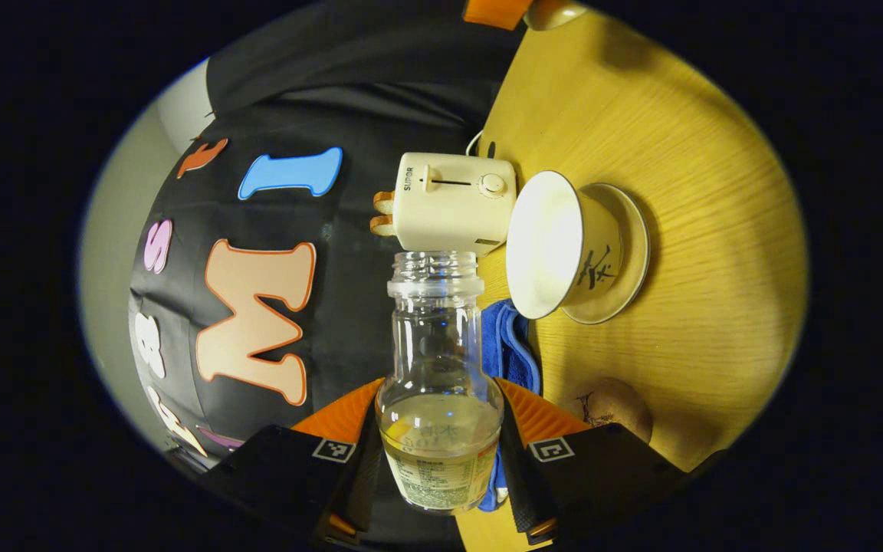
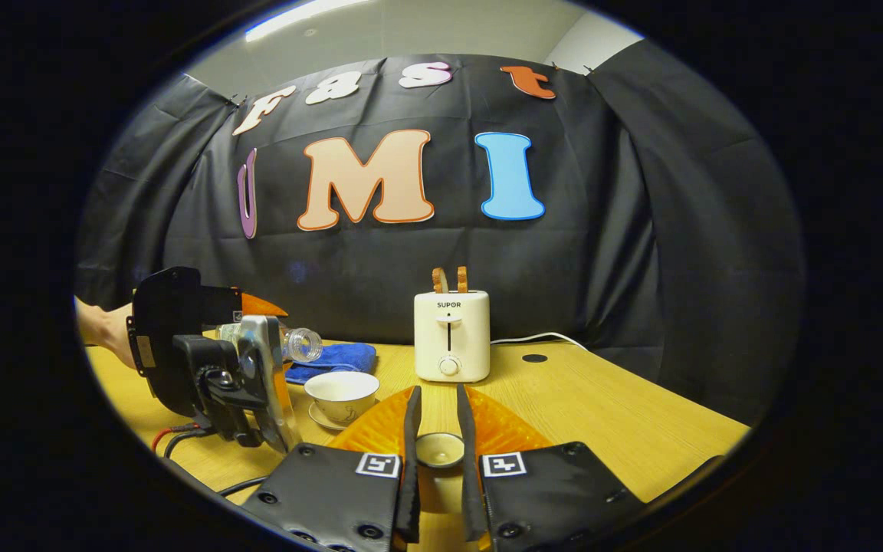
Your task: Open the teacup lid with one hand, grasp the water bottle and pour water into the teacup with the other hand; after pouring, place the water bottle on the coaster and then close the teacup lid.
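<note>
My left gripper point(image 1: 440, 414) is shut on a clear uncapped water bottle point(image 1: 441, 360) with a little yellowish liquid in its base. In the right gripper view the left gripper point(image 2: 261, 326) holds this bottle point(image 2: 296, 343) on its side. The bottle's mouth is just above and left of the open white teacup point(image 2: 342, 392) on its saucer. I see no stream of water. In the left gripper view the teacup point(image 1: 556, 245) lies right of the bottle's mouth. My right gripper point(image 2: 436, 418) is shut on the small round teacup lid point(image 2: 440, 450), low over the table in front of the cup. A round brownish coaster point(image 1: 614, 406) lies near the left gripper's finger.
A white toaster point(image 2: 451, 337) with two bread slices stands behind the cup, its cord trailing right. A blue cloth point(image 2: 334, 359) lies under the bottle. A person's hand point(image 2: 100, 326) holds the left gripper, and cables point(image 2: 181, 437) run across the wooden table point(image 2: 602, 414).
</note>
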Action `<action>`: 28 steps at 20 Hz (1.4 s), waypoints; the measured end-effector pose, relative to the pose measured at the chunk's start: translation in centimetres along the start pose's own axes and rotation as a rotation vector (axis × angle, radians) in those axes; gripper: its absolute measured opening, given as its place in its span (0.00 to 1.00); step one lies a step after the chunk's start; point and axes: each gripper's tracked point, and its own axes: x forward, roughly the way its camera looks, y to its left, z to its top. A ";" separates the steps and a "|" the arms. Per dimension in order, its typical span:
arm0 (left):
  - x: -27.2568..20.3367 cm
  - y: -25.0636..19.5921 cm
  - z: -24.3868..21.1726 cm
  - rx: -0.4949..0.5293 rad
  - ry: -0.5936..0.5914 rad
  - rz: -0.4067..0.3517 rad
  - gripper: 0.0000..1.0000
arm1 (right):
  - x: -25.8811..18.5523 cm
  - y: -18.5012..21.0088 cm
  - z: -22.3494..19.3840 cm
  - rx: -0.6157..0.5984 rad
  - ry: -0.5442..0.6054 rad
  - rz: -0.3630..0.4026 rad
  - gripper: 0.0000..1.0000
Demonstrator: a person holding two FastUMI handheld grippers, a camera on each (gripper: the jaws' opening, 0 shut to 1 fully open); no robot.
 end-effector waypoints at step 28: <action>1.6 0.3 0.2 0.383 0.029 -0.140 0.67 | 0.3 0.0 -0.1 0.002 -0.001 0.007 0.25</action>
